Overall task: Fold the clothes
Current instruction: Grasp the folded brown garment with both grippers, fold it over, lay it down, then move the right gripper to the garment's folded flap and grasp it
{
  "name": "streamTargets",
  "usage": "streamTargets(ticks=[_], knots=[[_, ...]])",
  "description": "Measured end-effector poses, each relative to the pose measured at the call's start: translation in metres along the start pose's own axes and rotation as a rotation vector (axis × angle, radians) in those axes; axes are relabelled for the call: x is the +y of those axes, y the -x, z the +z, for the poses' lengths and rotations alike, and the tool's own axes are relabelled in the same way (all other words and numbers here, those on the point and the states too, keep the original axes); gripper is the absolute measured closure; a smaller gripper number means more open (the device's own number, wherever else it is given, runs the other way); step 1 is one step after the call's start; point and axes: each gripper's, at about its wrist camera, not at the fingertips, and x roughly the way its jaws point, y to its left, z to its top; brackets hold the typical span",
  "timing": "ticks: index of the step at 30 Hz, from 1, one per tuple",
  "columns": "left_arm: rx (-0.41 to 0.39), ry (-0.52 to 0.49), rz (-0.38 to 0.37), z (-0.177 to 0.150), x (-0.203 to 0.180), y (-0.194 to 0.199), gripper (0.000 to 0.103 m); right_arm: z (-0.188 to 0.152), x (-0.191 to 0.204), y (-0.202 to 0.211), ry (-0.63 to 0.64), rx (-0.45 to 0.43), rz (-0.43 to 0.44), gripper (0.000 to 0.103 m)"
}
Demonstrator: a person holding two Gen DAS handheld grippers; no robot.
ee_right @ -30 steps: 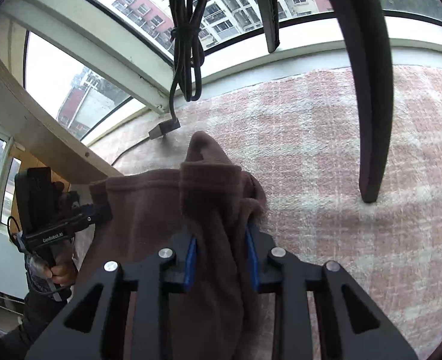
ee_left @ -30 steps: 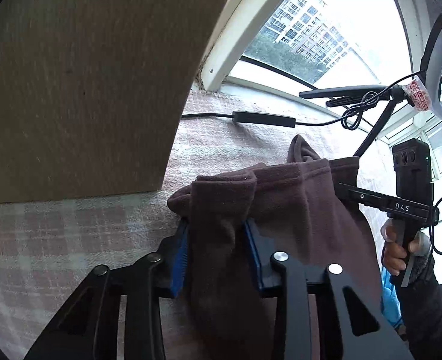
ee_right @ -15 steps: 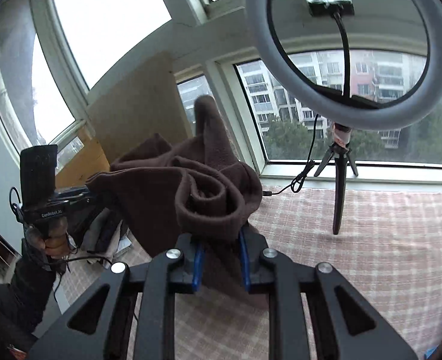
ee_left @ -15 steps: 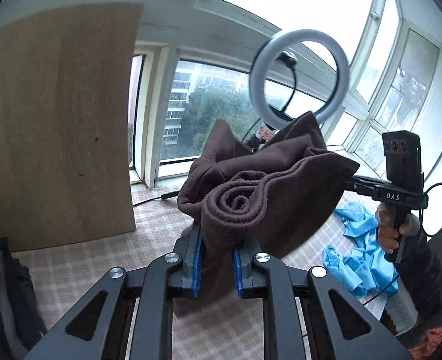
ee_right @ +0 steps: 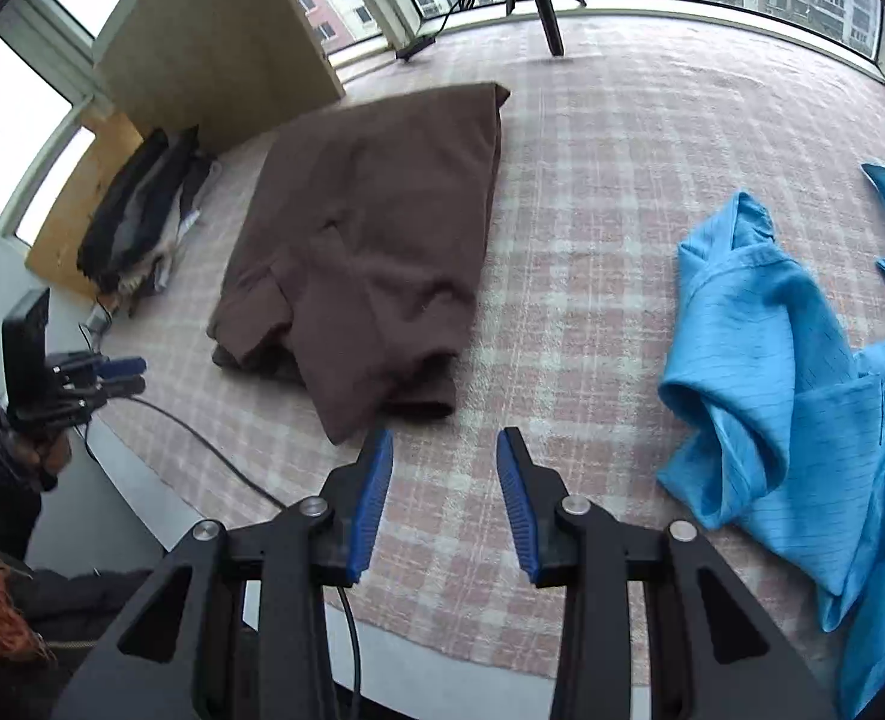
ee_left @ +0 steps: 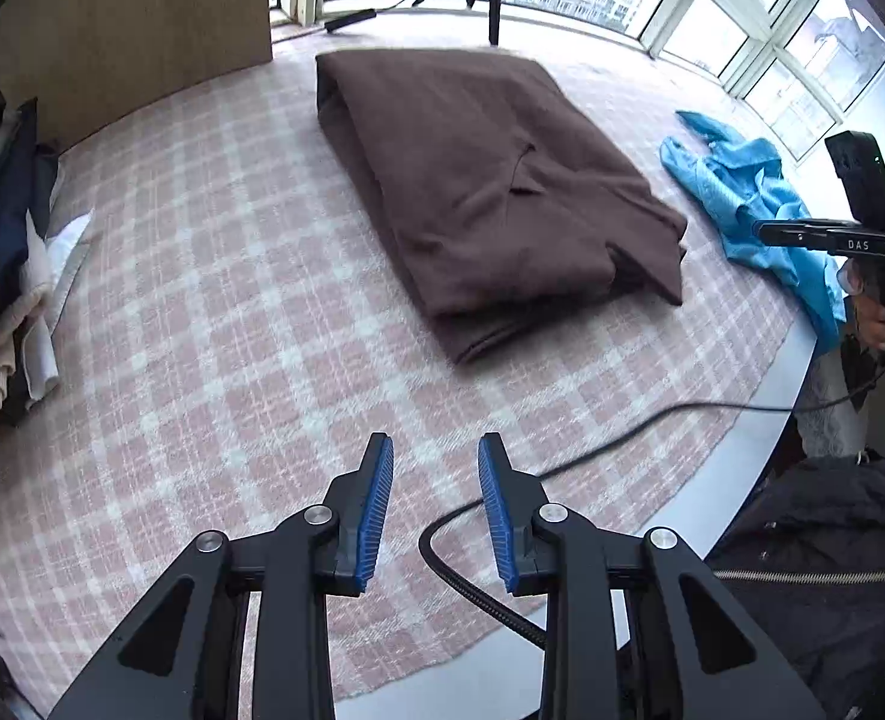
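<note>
watch the black cable [ee_left: 562, 468] right under your left gripper [ee_left: 436, 504]; you could snag it reaching in. the brown garment [ee_left: 490, 192] lies folded mid-table, its near corner [ee_right: 346, 420] loose and could flop open if nudged. right gripper [ee_right: 445, 501] and left both just opened, nothing between the pads. blue shirt [ee_right: 790, 372] beside it is unfolded.

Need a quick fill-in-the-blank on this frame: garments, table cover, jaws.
1. The folded garment on the table is ____ in colour.
2. The unfolded garment near the right gripper is ____.
3. The jaws of the left gripper hold ____.
4. The tablecloth has a ____ pattern.

Answers: brown; blue; nothing; checked
</note>
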Motion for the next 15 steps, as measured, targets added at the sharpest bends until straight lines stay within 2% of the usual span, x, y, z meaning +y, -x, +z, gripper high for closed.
streamTargets(ticks=[3,6,9,12,15], knots=[[-0.077,-0.06,-0.005,0.02,-0.027,-0.001,0.063,0.013,0.026,-0.005,0.051,-0.014,0.037,0.065],[-0.073,-0.111,-0.039,0.034,-0.053,-0.024,0.061,0.013,0.05,-0.025,0.093,0.02,0.06,0.061],[-0.058,-0.163,0.007,0.037,-0.081,-0.053,0.061,0.003,0.066,-0.056,0.099,0.087,0.153,0.061],[-0.075,-0.197,0.05,0.042,-0.097,-0.065,0.061,-0.006,0.076,-0.084,0.105,0.148,0.123,0.061],[-0.089,-0.273,0.143,0.046,-0.108,-0.074,0.061,-0.01,0.07,-0.097,0.06,0.155,0.077,0.061]])
